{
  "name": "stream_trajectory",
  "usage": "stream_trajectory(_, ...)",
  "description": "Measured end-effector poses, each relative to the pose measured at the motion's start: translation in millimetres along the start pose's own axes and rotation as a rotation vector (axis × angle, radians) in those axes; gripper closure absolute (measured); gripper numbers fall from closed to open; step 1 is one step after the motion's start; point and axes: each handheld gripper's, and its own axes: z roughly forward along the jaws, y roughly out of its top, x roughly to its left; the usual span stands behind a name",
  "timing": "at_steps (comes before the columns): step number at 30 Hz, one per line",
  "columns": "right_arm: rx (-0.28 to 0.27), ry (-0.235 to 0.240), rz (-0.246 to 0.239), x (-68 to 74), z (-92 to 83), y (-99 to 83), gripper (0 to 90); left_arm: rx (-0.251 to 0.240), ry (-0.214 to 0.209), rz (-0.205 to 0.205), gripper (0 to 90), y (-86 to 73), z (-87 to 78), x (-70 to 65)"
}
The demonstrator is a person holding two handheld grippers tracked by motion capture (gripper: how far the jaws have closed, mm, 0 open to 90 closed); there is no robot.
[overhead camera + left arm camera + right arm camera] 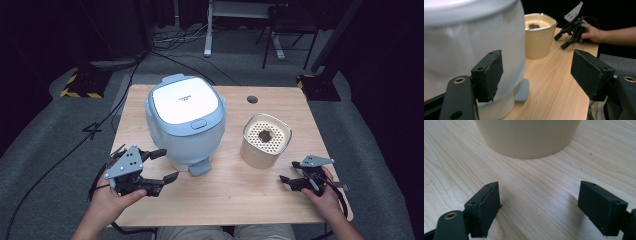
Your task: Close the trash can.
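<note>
At the centre of the high view stands a wooden table (235, 195) with a pale, straight-grained top and rounded corners; a small round hole (252, 99) lies near its upper edge. On its left half sits a rice cooker (185, 120), a rounded, pale blue body with a flat white lid, a small latch button at the lid's front and a grey tab (199, 167) projecting at its base. To the right of it, apart from it, stands a cream-coloured canister (265, 141), squarish with rounded corners, its top a perforated insert with a dark opening in the middle.

At lower left of the high view, the left gripper (162, 170) is held just beside the cooker's lower left wall, not touching it; its black jaws are spread with nothing between them. In the left gripper view the cooker's smooth white-and-blue wall (474, 50) stands directly behind the left pad, and the canister (539, 37) shows beyond in the gap.

At lower right of the high view, the right gripper (289, 172) rests low over the table, near the canister's lower right, its jaws likewise spread and empty. In the right gripper view the canister's matte cream base (529, 137) stands ahead at the top of the frame, with bare wood between it and the pads.

Beyond the table lie grey floor covering, black cables (75, 145) and dark stand bases with yellow-black hazard tape (80, 85).
</note>
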Motion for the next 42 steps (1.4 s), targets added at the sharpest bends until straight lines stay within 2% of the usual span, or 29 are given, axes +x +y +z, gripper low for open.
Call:
stream_trajectory(4,0.0,0.0,0.0,0.0,0.0,0.0,18.0,0.0,0.017,-0.053,26.6,-23.4,6.4,3.8)
stream_trajectory(9,0.0,0.0,0.001,0.1,0.0,0.0,18.0,0.03,0.052,-0.088,26.3,-50.1,16.3,7.5)
stream_trajectory(10,0.0,0.0,0.001,0.1,0.0,0.0,18.0,0.052,0.074,-0.099,26.2,-63.5,21.9,10.9)
stream_trajectory(12,0.0,0.0,0.001,0.1,0.0,0.0,18.0,0.06,0.083,-0.106,26.2,-68.1,24.3,11.9)
stream_trajectory(18,0.0,0.0,0.0,0.1,0.0,0.0,18.1,0.158,0.122,-0.152,25.6,-103.8,45.0,19.1)
stream_trajectory(19,0.0,0.0,0.0,0.1,0.0,0.0,18.1,0.158,0.122,-0.152,25.4,-103.8,45.0,19.1)
stream_trajectory(21,0.0,0.0,0.0,0.0,0.0,0.0,18.0,0.212,0.137,-0.153,25.1,-114.0,51.7,20.3)
stream_trajectory(22,0.0,0.0,0.0,0.0,0.0,0.0,18.0,0.212,0.137,-0.153,25.0,-114.0,51.7,20.3)
stream_trajectory(27,0.0,0.0,0.0,0.1,0.0,0.0,18.0,0.286,0.152,-0.154,24.1,-125.4,59.2,21.3)
stream_trajectory(34,0.0,0.0,0.0,0.1,-0.1,0.0,18.0,0.357,0.174,-0.149,22.6,-132.0,67.7,22.6)
stream_trajectory(38,0.0,0.0,0.001,0.1,-0.1,0.0,18.0,0.394,0.198,-0.157,19.7,-132.2,69.9,23.7)
stream_trajectory(39,0.0,0.0,0.001,0.1,-0.1,0.0,18.0,0.423,0.207,-0.17,18.1,-132.6,71.5,23.4)
stream_trajectory(40,0.0,0.0,0.001,0.1,0.0,0.0,18.0,0.429,0.209,-0.176,14.9,-132.7,72.2,23.5)
stream_trajectory(42,0.0,0.0,0.0,0.1,-0.1,0.0,18.0,0.43,0.21,-0.178,14.5,-132.7,72.3,23.4)
